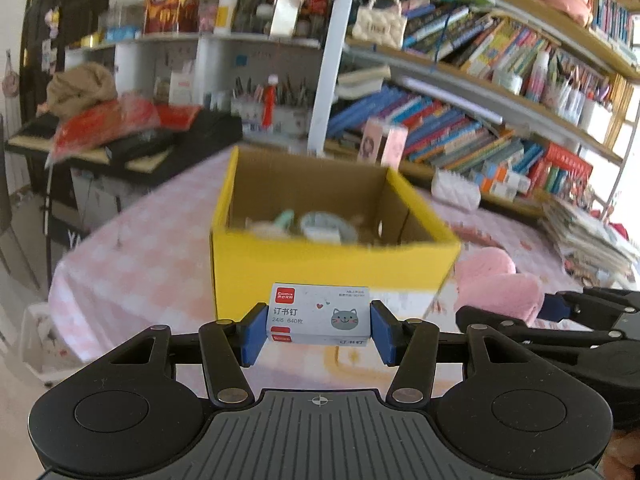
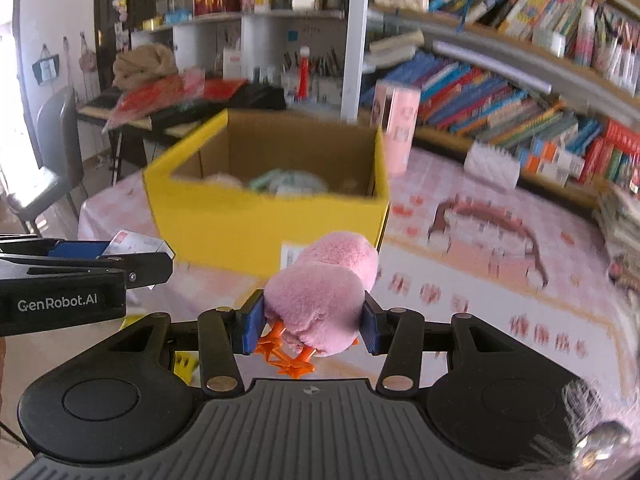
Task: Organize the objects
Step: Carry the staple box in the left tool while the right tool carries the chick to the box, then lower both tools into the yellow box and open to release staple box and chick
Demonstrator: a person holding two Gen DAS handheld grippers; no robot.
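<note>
My left gripper [image 1: 319, 328] is shut on a small grey staple box [image 1: 318, 314] with a cat drawing, held in front of the open yellow cardboard box [image 1: 320, 264]. My right gripper [image 2: 311, 330] is shut on a pink plush chick [image 2: 324, 292] with orange feet, held near the yellow box's [image 2: 240, 228] front right corner. The box holds a few pale items, blurred. The plush [image 1: 496, 284] and right gripper show at the right of the left wrist view; the left gripper and staple box [image 2: 136, 244] show at the left of the right wrist view.
The box stands on a table with a pink checked cloth [image 2: 480, 280]. A pink tumbler [image 2: 396, 128] and a white pouch [image 2: 492, 164] stand behind it. Bookshelves [image 1: 460, 128] fill the right side. A cluttered desk [image 1: 100, 140] and a chair [image 2: 56, 152] are at left.
</note>
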